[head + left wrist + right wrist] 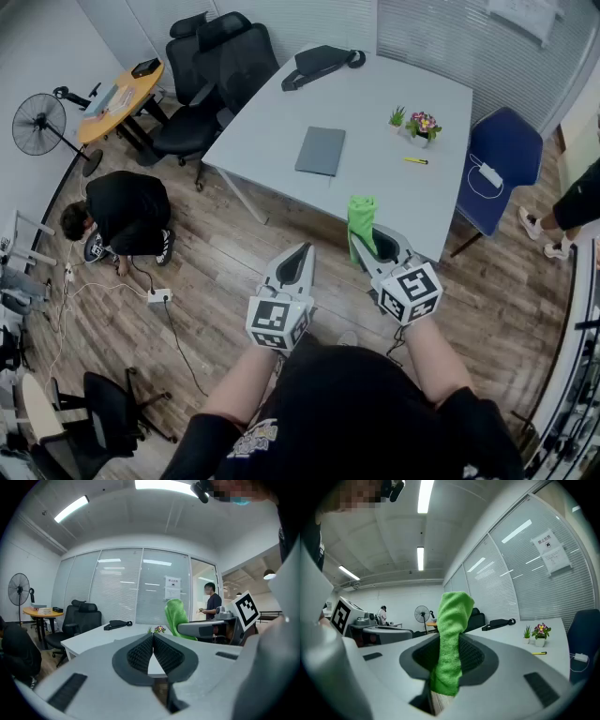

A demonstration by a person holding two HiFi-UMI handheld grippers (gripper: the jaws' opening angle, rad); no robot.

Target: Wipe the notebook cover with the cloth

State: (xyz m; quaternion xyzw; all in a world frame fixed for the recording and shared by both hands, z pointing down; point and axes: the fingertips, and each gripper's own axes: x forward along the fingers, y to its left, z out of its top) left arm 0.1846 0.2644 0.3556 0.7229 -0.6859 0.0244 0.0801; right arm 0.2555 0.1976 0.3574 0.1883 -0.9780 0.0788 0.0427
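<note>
**A:** Both tools are up in front of the person, short of the white table (375,98). The right gripper (367,240) has the green cloth (361,221) clamped between its jaws.

**B:** The right gripper view confirms it: the cloth (451,634) is pinched between the dark ribbed pads (474,654), standing up above them with a short end hanging below.

**A:** And the left gripper (302,251)?

**B:** Closed on nothing. In the left gripper view its jaws meet at the tip (153,637), and the pads (139,654) have nothing between them. It sits just beside the right one, both pointing roughly level toward the table.

**A:** Where is the notebook?

**B:** The grey notebook (321,150) lies flat and closed near the middle of the table, well apart from the cloth and both grippers.

**A:** What else is on the table?

**B:** A black bag (319,64) at the far edge, two small potted plants (412,122) to the right of the notebook, and a yellow pen (416,160) just in front of them.

**A:** Around the room?

**B:** A blue chair (502,150) at the table's right end, black office chairs (216,75) on the left, a floor fan (39,124), and a person in black (127,216) crouching on the wooden floor.
</note>
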